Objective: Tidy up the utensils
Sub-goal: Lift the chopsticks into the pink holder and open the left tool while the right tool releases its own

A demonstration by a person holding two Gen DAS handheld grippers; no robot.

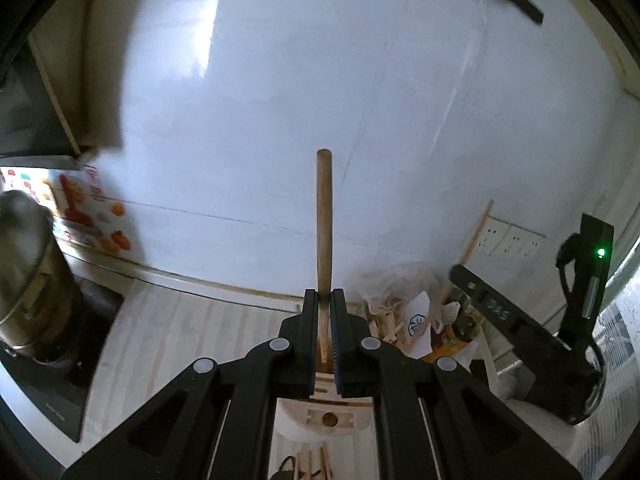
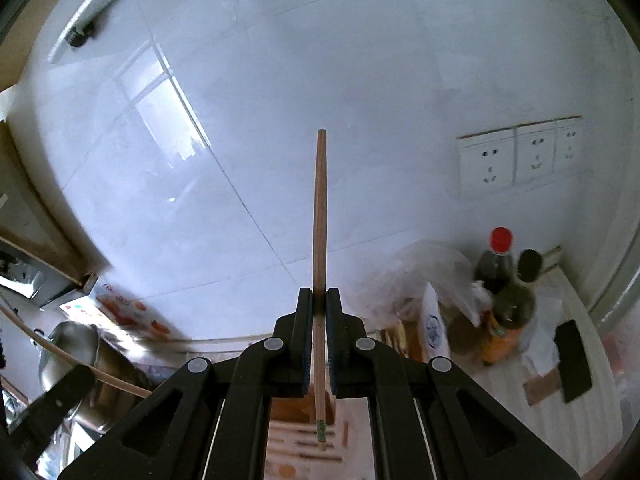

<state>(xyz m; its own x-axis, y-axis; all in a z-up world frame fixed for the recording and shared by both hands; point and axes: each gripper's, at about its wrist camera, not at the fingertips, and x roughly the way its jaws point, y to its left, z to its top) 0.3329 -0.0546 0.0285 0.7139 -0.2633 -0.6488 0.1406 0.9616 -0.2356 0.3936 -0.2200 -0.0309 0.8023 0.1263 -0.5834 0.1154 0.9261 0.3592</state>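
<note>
My left gripper (image 1: 324,300) is shut on a round wooden utensil handle (image 1: 324,216) that stands upright against the white tiled wall. Below it sits a white and wood utensil holder (image 1: 329,420) with slots. My right gripper (image 2: 319,300) is shut on a thin wooden chopstick (image 2: 320,208), held upright; its lower end with a green mark (image 2: 321,429) hangs over a wooden rack (image 2: 304,448). The right gripper also shows in the left wrist view (image 1: 520,320), at the right. The left gripper's finger (image 2: 48,404) and its wooden handle (image 2: 80,364) show at the lower left of the right wrist view.
A steel pot (image 1: 28,280) stands on a black cooktop (image 1: 48,392) at the left. Plastic bags (image 1: 396,280) with wooden utensils, a red-capped bottle (image 2: 498,264), a dark bottle (image 2: 518,300) and a black phone-like slab (image 2: 574,360) sit at the right. Wall sockets (image 2: 516,160) are above them.
</note>
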